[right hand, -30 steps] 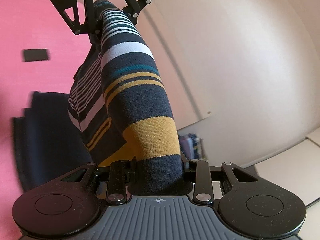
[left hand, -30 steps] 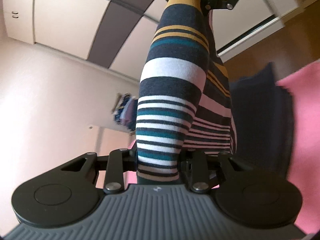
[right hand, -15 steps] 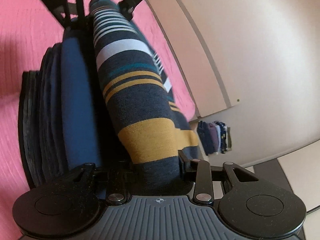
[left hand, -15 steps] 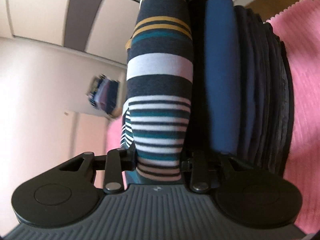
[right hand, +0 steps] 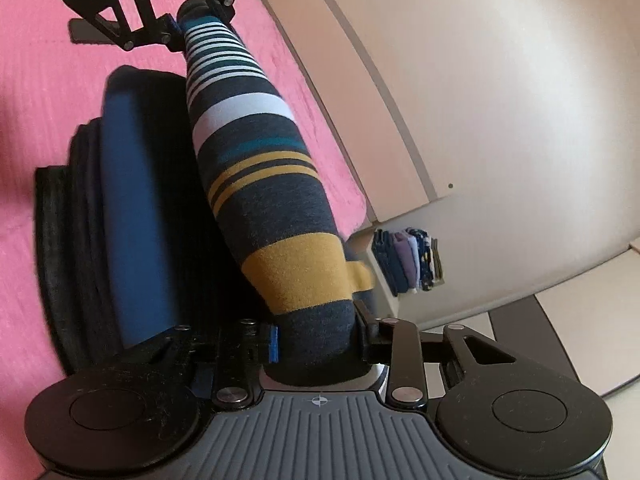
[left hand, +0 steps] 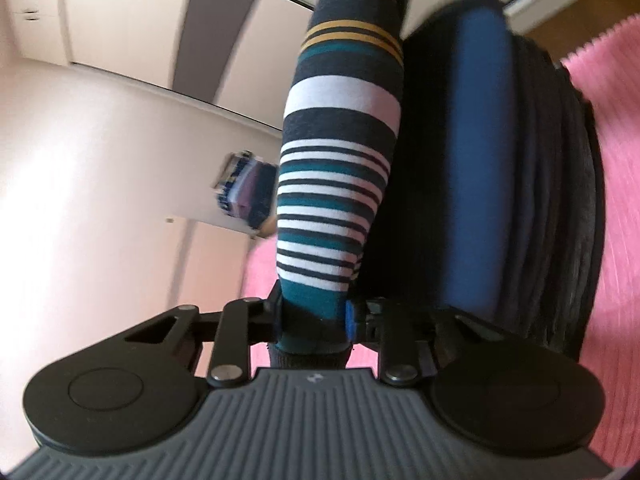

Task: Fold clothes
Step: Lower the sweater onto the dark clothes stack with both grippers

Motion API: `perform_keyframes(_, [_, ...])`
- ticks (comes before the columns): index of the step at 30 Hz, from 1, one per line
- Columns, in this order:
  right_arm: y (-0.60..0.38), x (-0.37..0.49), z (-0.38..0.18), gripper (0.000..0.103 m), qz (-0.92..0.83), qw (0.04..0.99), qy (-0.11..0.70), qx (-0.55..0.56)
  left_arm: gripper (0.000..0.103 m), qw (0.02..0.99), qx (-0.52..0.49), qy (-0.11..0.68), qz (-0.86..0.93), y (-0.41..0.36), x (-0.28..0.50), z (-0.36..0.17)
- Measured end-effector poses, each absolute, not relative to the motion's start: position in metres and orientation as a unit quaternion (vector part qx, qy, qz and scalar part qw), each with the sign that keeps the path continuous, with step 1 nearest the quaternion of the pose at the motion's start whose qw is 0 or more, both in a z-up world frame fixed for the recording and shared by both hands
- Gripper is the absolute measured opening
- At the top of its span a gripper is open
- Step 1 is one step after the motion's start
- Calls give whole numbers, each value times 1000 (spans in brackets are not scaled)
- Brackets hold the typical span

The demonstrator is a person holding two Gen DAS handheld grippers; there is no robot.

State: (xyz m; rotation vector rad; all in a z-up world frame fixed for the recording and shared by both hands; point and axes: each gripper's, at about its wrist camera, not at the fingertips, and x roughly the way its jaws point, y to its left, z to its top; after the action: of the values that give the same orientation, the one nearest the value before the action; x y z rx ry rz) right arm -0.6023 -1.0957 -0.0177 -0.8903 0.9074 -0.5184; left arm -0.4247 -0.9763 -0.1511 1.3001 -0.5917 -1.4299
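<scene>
A striped garment [left hand: 340,152], navy with white, teal and mustard bands, is stretched taut between my two grippers. My left gripper [left hand: 314,320] is shut on its teal-striped end. My right gripper [right hand: 316,344] is shut on its navy and mustard end [right hand: 296,264]. The left gripper also shows at the top of the right wrist view [right hand: 188,16]. The garment hangs close beside a stack of folded dark blue clothes [left hand: 520,184], also in the right wrist view [right hand: 128,208]. I cannot tell if they touch.
The stack lies on a pink ribbed bed cover [left hand: 616,208] [right hand: 40,80]. Pale walls and cupboard doors [right hand: 480,100] stand beyond. A second small pile of folded clothes [right hand: 408,264] [left hand: 244,188] sits on a shelf far off.
Both grippers have carried the stretched garment down next to the folded stack, which was further off a second ago. The fold has tightened and both grips have held.
</scene>
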Motion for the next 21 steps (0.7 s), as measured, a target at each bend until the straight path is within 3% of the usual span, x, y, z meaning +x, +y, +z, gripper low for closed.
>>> perform_keyframes(4, [-1088, -618, -51, 34, -216, 752, 443, -439, 23, 490, 571, -252, -609, -961, -431, -183])
perform_keyframes(11, [-1074, -616, -14, 33, -246, 767, 427, -412, 23, 510, 562, -234, -608, -970, -426, -173])
perform_keyframes(14, [-1074, -603, -54, 33, -228, 755, 446, -423, 23, 504, 567, -231, -609, -971, -431, -180])
perform_keyframes(21, [-1078, -591, -74, 34, -223, 751, 446, -432, 22, 533, 561, -208, -598, -959, -445, -171])
